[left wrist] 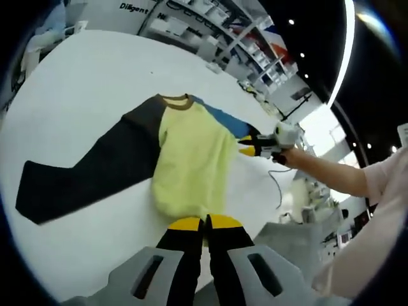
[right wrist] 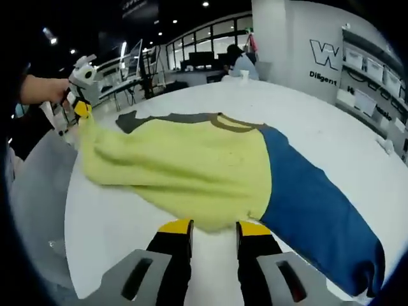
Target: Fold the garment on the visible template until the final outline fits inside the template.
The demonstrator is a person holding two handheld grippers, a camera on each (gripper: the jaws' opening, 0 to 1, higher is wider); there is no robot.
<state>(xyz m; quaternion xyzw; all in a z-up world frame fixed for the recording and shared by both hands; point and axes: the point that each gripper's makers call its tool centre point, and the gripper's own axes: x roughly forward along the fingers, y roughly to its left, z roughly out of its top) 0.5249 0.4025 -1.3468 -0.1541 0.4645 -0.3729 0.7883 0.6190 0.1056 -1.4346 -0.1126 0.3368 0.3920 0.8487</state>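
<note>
Left gripper view, left claw (left wrist: 204, 222) pinching soft garment (left wrist: 191, 159)

Shirt (right wrist: 191, 169): soft matt cloth, slightly fuzzy, creased ahead of the right claw (right wrist: 215, 231). Table (left wrist: 83, 83) beneath both claws: smooth white surface, matt. Left claw (left wrist: 204, 222): yellow pads over black smooth fingers, on grey matt plastic-looking bases.
</note>
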